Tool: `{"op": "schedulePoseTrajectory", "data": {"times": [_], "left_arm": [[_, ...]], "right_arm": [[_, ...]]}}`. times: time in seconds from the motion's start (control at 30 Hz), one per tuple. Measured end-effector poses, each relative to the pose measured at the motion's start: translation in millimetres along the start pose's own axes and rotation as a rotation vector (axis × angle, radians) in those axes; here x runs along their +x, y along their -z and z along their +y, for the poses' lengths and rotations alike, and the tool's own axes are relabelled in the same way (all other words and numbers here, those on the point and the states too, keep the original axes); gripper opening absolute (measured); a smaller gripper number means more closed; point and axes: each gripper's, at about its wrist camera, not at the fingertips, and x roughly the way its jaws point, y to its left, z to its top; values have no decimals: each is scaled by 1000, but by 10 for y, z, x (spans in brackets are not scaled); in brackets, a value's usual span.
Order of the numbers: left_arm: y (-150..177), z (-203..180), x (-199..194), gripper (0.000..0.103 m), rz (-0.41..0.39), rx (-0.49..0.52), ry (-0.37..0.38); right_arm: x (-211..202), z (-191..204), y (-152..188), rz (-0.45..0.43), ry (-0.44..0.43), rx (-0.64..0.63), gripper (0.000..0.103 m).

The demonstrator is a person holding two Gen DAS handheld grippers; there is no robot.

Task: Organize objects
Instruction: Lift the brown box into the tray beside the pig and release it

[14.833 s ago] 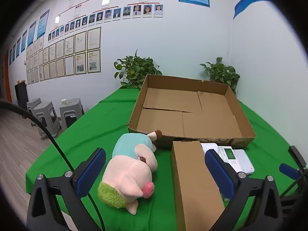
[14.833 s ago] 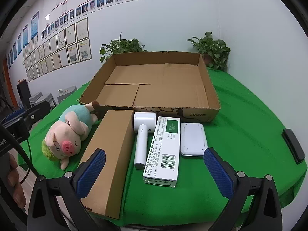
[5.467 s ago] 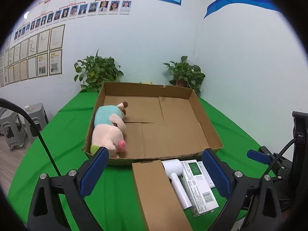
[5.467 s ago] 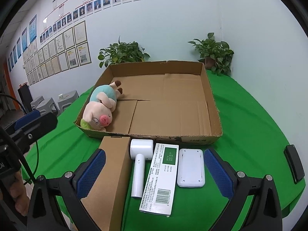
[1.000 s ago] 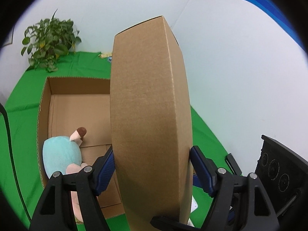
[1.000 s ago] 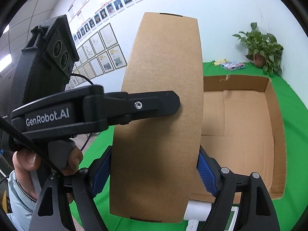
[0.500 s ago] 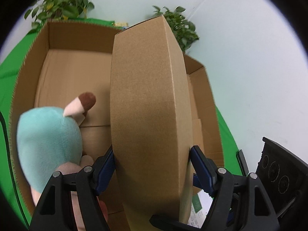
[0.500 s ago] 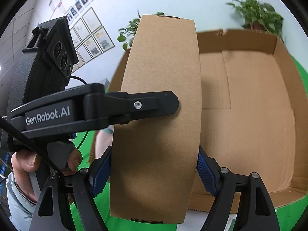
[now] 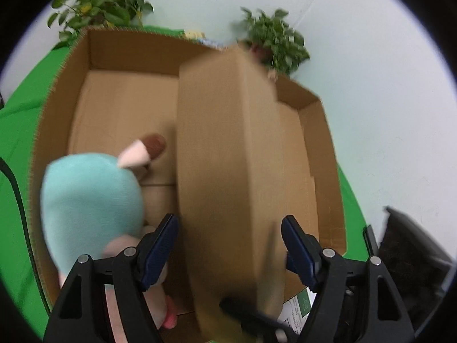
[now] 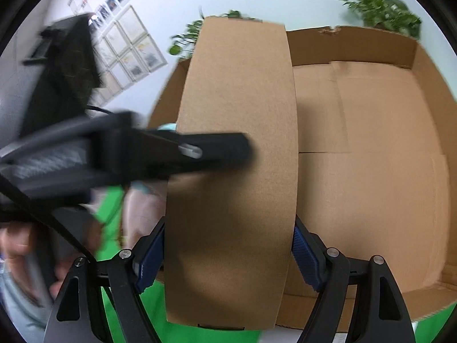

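A long brown cardboard box (image 9: 228,157) is held end-up by both grippers, tilted into the big open carton (image 9: 128,45). My left gripper (image 9: 228,245) is shut on it, blue pads against its two narrow sides. My right gripper (image 10: 228,254) is shut on the same box (image 10: 237,143) from the other face. One left finger (image 10: 200,151) crosses the box in the right wrist view. A plush pig (image 9: 91,200) in a teal top lies inside the carton, just left of the box. The box's far end is hidden behind its own bulk.
The carton floor (image 10: 371,143) to the right of the box is bare cardboard. Green cloth (image 9: 22,120) covers the table. Potted plants (image 9: 100,3) (image 9: 274,37) stand behind the carton. A white and green packet (image 9: 300,308) lies by the near wall. A person's hand (image 10: 17,245) holds the left gripper.
Both grippers have sunk toward the carton with the long box between them. The carton and pig now fill more of each view, and the box leans further over the carton floor.
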Motion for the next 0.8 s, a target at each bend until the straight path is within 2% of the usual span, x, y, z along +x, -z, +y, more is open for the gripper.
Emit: {"op": "schedulePoseTrajectory", "data": {"times": [0.13, 0.27, 0.4, 0.47, 0.63, 0.73, 0.8], "left_arm": [[43, 15, -219, 74, -46, 8, -2], [184, 21, -372, 74, -69, 20, -23], [169, 188, -449, 74, -83, 0, -34], [164, 222, -438, 74, -86, -7, -39], [202, 333, -528, 74, -104, -26, -50], [263, 339, -580, 74, -114, -25, -50], [295, 337, -593, 74, -116, -25, -52]], "right_arm": [[140, -92, -24, 27, 27, 59, 77], [287, 13, -110, 47, 64, 46, 77], [468, 128, -216, 70, 111, 52, 78], [675, 123, -209, 86, 110, 50, 79], [595, 130, -197, 77, 68, 62, 81], [485, 191, -109, 59, 65, 56, 78], [428, 192, 19, 79, 66, 49, 65]]}}
